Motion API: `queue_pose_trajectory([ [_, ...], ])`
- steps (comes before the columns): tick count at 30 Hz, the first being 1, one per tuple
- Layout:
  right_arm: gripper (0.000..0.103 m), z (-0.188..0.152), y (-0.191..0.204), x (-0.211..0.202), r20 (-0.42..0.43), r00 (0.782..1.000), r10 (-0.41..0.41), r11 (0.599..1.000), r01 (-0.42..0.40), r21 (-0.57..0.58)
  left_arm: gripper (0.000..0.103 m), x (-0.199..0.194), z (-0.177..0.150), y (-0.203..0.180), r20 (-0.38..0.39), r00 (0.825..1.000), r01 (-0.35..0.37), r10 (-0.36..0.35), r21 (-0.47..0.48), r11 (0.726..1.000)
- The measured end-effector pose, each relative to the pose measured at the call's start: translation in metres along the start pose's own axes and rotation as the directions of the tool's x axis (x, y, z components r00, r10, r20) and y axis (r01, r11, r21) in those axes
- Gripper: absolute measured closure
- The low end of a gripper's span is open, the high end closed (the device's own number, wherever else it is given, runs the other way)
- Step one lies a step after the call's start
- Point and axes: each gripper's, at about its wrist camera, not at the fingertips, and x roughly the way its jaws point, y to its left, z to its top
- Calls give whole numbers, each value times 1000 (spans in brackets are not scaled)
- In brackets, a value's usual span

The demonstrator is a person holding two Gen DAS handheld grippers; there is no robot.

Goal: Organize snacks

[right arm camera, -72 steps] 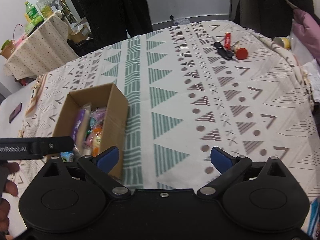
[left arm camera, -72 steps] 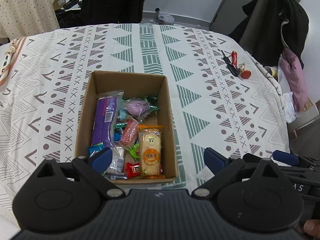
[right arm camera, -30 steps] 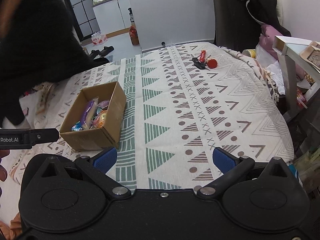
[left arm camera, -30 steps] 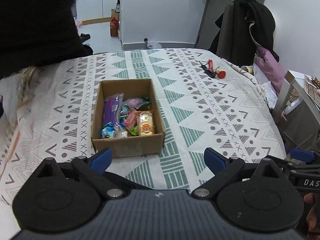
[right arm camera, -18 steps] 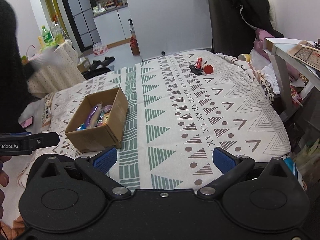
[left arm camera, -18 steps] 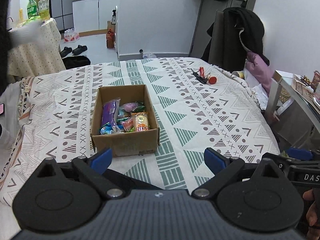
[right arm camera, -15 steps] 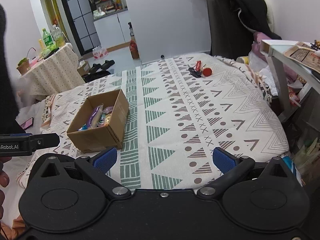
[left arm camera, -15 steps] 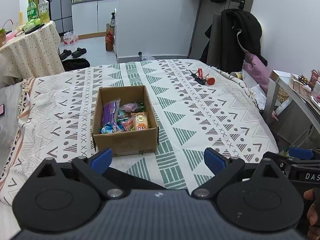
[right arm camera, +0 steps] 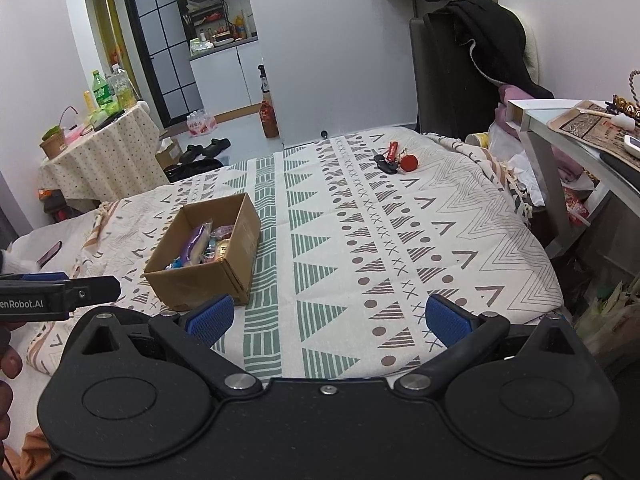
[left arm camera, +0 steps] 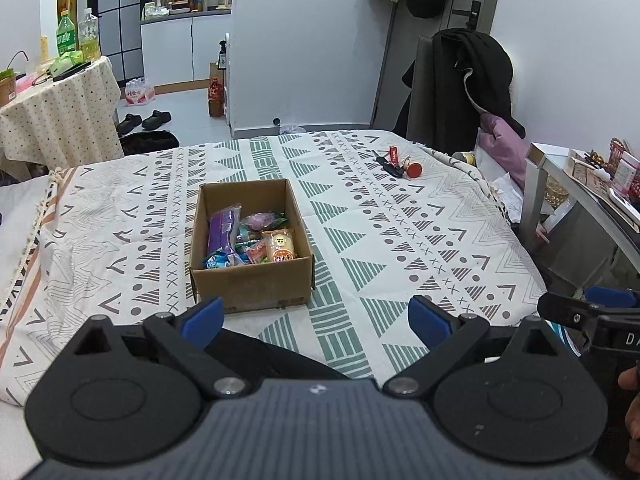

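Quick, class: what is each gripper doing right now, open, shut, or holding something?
Left gripper: open, holding nothing.
Right gripper: open, holding nothing.

A lived-in home, a bedroom open to a kitchen: a bed under a patterned white-and-green cover (left arm camera: 400,240), a black coat draped on a chair (left arm camera: 468,84) at 1 o'clock, white kitchen cabinets (left arm camera: 180,48) and black slippers (left arm camera: 144,121) at 11 o'clock.

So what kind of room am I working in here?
Likely a small lived-in flat, a bedroom or studio: a cloth-covered bed holding the cardboard box of snacks, a coat-draped chair, and a kitchen nook beyond the doorway.
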Motion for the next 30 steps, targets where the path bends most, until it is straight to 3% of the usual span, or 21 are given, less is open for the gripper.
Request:
queue_pose_trajectory([
  [30,0,3,3,-2,10,1000,-15,1000,15,-5,5,3,6,2,12,1000,26,-26,-16,1000],
])
